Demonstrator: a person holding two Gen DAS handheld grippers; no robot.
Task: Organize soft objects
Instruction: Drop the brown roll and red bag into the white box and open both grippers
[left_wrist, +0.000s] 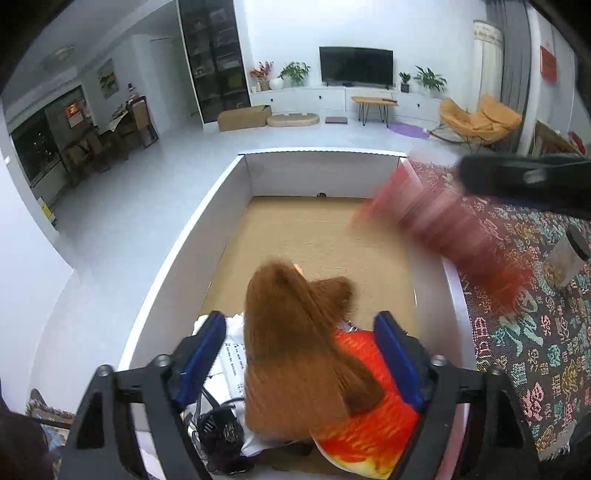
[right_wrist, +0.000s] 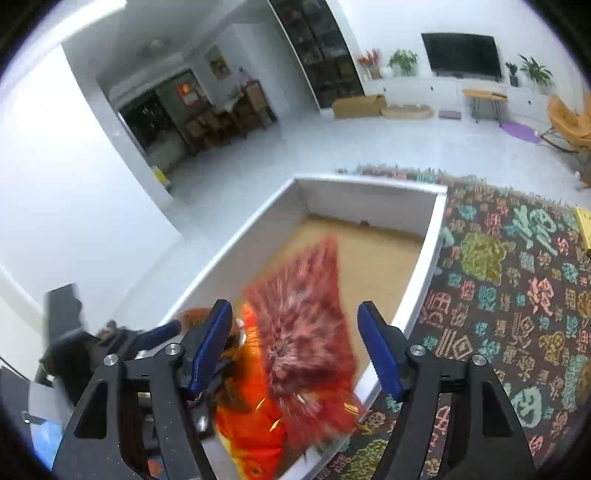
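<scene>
My left gripper (left_wrist: 299, 325) stands open over the near end of a white box (left_wrist: 177, 258). A brown long-haired plush (left_wrist: 295, 350) lies between and below its blue pads, which do not press on it. It rests on an orange fish plush (left_wrist: 369, 424). In the right wrist view my right gripper (right_wrist: 295, 314) is open above the same box (right_wrist: 229, 254). A red-pink fluffy soft thing (right_wrist: 306, 332) hangs blurred between its jaws, free of the pads, over the orange fish plush (right_wrist: 251, 424). From the left wrist view that red thing (left_wrist: 424, 229) is a smear at the box's right rim.
A patterned woven rug (right_wrist: 517, 295) lies to the right of the box, with a lidded jar (left_wrist: 569, 254) on it. A white printed bag (left_wrist: 232, 358) and a small black device (left_wrist: 218, 428) sit in the box's near left corner. The box's far half shows bare brown floor (left_wrist: 314, 229).
</scene>
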